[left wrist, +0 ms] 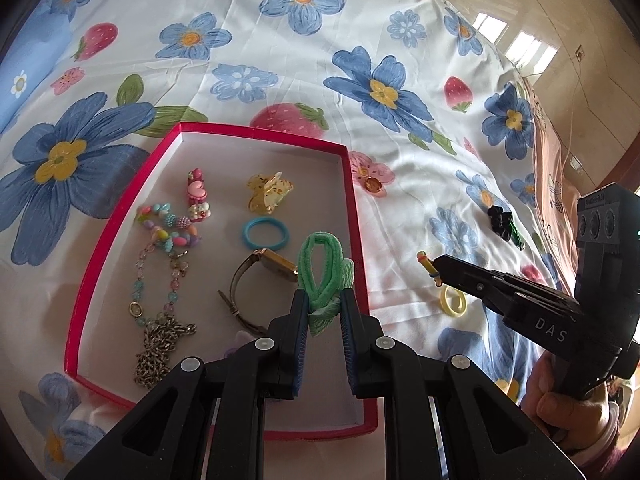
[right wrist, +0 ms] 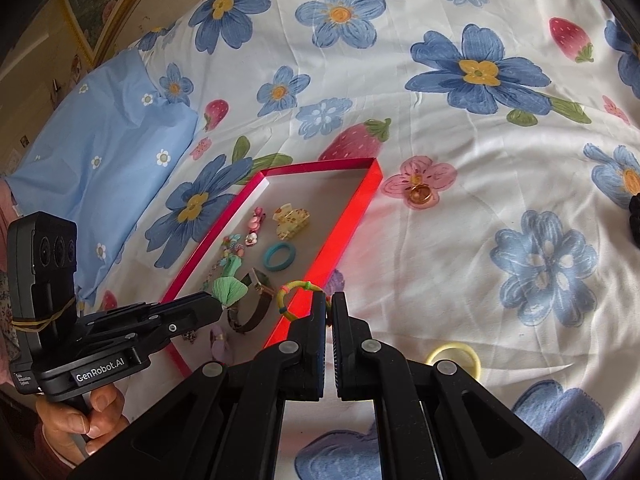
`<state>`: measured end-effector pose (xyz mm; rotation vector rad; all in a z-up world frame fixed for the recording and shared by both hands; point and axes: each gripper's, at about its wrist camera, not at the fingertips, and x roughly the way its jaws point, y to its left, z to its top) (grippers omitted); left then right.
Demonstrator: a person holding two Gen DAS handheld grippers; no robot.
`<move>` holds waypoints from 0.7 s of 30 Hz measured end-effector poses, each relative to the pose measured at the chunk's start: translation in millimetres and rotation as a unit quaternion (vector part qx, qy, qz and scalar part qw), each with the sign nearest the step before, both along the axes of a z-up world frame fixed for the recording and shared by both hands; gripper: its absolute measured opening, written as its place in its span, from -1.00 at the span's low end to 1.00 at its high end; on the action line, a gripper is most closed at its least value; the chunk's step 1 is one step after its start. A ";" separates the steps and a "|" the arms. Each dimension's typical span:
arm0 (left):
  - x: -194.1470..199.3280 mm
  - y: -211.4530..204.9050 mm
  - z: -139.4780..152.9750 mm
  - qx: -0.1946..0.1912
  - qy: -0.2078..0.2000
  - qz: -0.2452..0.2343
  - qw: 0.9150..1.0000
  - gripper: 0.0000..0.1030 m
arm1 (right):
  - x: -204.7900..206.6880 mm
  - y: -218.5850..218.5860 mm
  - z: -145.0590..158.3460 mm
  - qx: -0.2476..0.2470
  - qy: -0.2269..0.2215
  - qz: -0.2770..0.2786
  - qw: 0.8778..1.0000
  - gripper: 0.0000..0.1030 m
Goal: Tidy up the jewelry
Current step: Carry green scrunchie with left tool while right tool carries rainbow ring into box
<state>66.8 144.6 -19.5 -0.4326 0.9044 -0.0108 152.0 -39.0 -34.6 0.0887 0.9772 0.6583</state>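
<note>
A floral bedsheet (left wrist: 400, 20) carries a red-rimmed box (left wrist: 352, 208) holding a watch (left wrist: 272, 268) and blue ring (left wrist: 264, 234). The left gripper (left wrist: 325, 304) pinches a green scrunchie (left wrist: 322, 268) over the box; the right gripper (right wrist: 329, 300) clamps a multicoloured hair tie (right wrist: 290, 294) at the box's edge

Red-rimmed shallow box (left wrist: 352, 200) is lying open on the bedspread, holding a bead necklace (left wrist: 168, 232), chain (left wrist: 160, 344), watch (left wrist: 264, 276), blue ring (left wrist: 264, 234) and yellow claw clip (left wrist: 268, 192). Green scrunchie (left wrist: 322, 276) is hanging pinched over the box. Multicoloured hair tie (right wrist: 294, 296) is hanging pinched at the box's edge. Pale yellow ring (right wrist: 456, 356), amber ring (right wrist: 420, 194) and a black piece (left wrist: 504, 220) are lying outside.
</note>
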 end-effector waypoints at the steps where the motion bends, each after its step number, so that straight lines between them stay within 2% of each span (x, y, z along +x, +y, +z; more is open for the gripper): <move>1: -1.2 1.4 -0.3 -0.001 0.001 0.001 1.000 -0.71 | -0.8 1.8 -0.5 0.000 0.001 0.002 1.000 -0.95; 21: -37.3 51.8 -0.8 0.000 0.009 0.053 0.999 -0.71 | -16.4 45.4 -7.5 -0.004 0.008 0.048 0.999 -0.95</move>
